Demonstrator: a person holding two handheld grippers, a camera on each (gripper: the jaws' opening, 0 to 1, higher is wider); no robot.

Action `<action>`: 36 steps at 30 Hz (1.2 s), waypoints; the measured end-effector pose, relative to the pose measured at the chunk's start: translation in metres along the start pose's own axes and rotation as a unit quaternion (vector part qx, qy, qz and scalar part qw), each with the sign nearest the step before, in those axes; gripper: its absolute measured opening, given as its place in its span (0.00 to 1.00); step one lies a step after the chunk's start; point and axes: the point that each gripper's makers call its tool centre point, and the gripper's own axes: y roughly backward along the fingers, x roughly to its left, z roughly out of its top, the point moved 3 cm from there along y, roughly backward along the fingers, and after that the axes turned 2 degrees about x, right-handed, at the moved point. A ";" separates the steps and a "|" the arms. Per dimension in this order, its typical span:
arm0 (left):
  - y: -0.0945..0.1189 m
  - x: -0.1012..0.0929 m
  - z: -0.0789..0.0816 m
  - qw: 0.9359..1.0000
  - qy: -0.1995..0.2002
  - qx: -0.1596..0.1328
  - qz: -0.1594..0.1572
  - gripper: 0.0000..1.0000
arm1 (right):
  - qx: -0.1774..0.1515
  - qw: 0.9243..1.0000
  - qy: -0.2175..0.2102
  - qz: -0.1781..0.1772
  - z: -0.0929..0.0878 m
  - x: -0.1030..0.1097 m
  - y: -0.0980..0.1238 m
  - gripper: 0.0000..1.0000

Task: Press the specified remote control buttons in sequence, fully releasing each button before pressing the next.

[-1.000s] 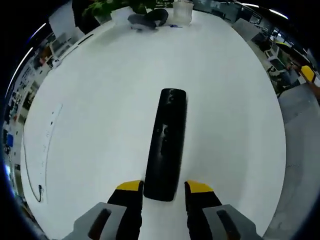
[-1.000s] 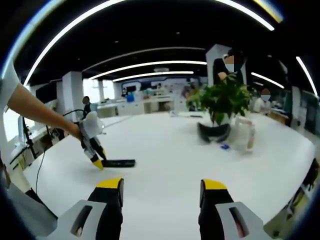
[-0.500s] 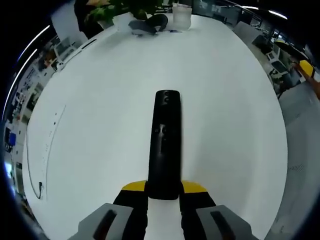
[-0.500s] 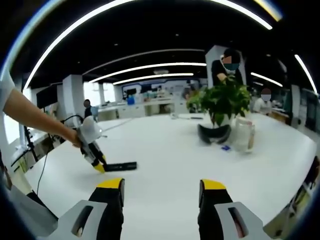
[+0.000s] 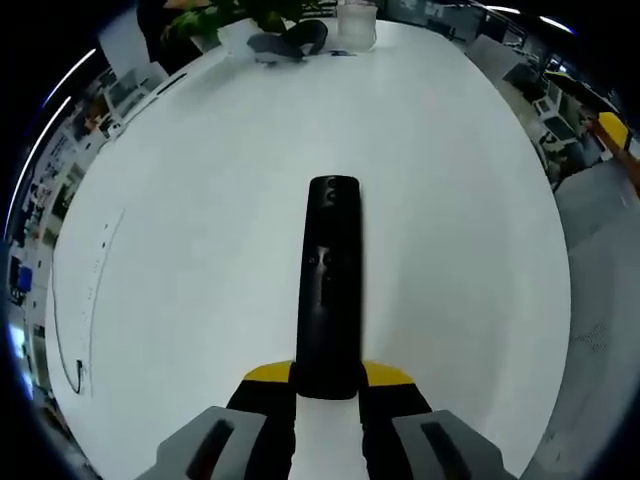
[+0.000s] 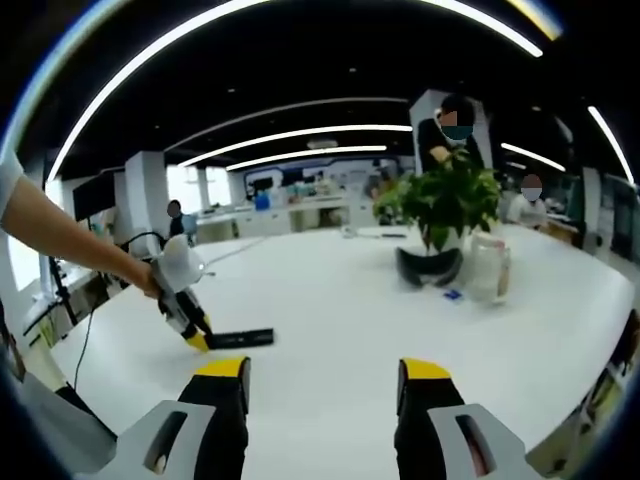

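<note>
In the left gripper view, the left gripper [image 5: 327, 378] sits at 6 o'clock with its yellow-tipped jaws pinching the near end of the remote [image 5: 329, 285]. The remote lies flat on the white table [image 5: 200, 200] and runs straight away from the jaws toward 12 o'clock, button face up. That hold looks meant to pin the remote so it cannot slide or swivel when a button is pushed, while leaving the upper face uncovered. The buttons themselves are too dim to tell apart.

In the right gripper view, the right gripper [image 6: 325, 370] is at 6 o'clock with its jaws spread wide and nothing between them. It hangs above the table, well apart from the remote [image 6: 240, 338], which lies at about 9 o'clock with the left gripper [image 6: 196, 334] clamped on its end and a person's arm [image 6: 60, 235] reaching in behind it. Being free and open, the right gripper is likely the one that will do the pressing; I judge no button has been touched at this point, and it would need to close the gap and come down with one tip on the remote's face.

Farther off, near 1 o'clock in the right gripper view, stand a plant [image 6: 450, 200], a dark object [image 6: 430, 268] at its foot and a clear jar [image 6: 488, 265]. All stand well clear of the remote.
</note>
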 end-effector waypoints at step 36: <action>0.002 -0.055 -0.006 1.000 0.006 0.022 -0.001 0.23 | 0.009 1.000 -0.018 0.023 -0.004 0.005 0.005 0.25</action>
